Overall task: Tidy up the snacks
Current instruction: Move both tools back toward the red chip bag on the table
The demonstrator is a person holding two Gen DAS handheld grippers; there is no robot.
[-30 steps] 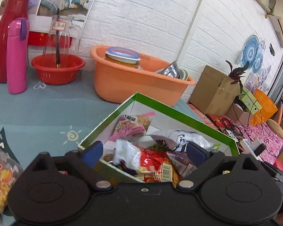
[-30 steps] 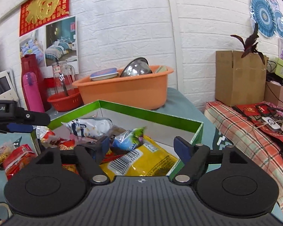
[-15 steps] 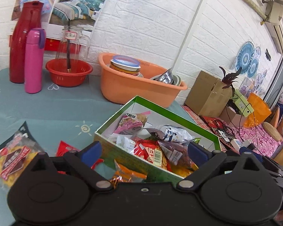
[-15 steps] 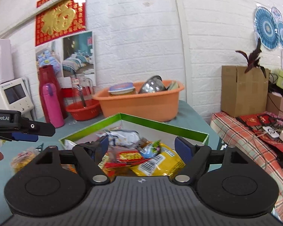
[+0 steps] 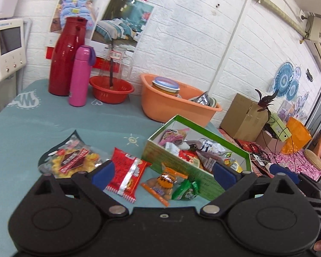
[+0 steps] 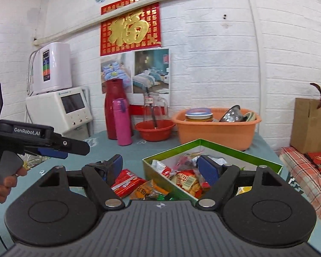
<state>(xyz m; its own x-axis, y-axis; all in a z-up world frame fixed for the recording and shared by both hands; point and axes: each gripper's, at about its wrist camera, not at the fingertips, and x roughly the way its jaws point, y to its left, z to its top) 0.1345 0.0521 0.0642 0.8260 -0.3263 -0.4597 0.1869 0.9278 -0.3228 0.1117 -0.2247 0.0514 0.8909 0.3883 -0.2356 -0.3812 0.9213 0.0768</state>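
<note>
The left gripper is holding its blue-padded fingers wide apart, gripping nothing. Between them, low in the frame, a glossy red foil packet, an orange pouch and a crinkled green wrapper are lying on the teal cloth table. A clear bag of yellow chips is lying at centre left. The right gripper is likewise standing wide open and empty. Right of centre, the rectangular green cardboard box is sitting on the table, filled with mixed packets. Behind it, a smooth orange plastic tub is standing.
</note>
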